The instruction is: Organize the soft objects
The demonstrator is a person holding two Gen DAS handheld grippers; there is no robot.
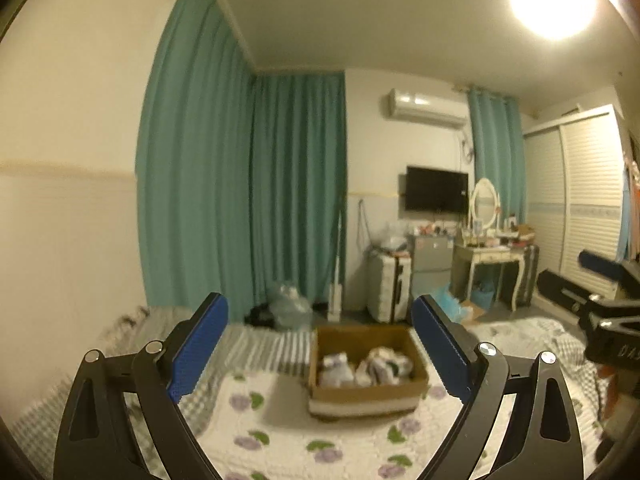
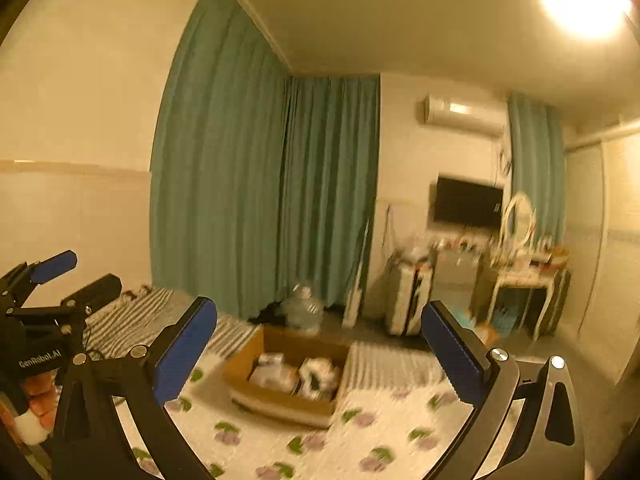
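Observation:
A brown cardboard box [image 1: 368, 394] sits on the bed with white soft items [image 1: 366, 366] inside it. The box shows in the right wrist view too [image 2: 280, 398], holding the same soft items [image 2: 296, 374]. My left gripper [image 1: 320, 346] is open and empty, held above the bed in front of the box. My right gripper [image 2: 320, 350] is open and empty, above the bed to the right of the left one. The left gripper shows at the left edge of the right wrist view [image 2: 76, 276]. The right gripper shows at the right edge of the left wrist view [image 1: 576, 280].
The bed has a white quilt with purple flowers [image 1: 280, 432] and a striped blanket [image 1: 264, 346]. Teal curtains [image 1: 248, 200] hang behind. On the floor beyond are a plastic bag [image 1: 290, 304], a suitcase [image 1: 390, 286], a dressing table [image 1: 492, 260] and a wardrobe [image 1: 576, 196].

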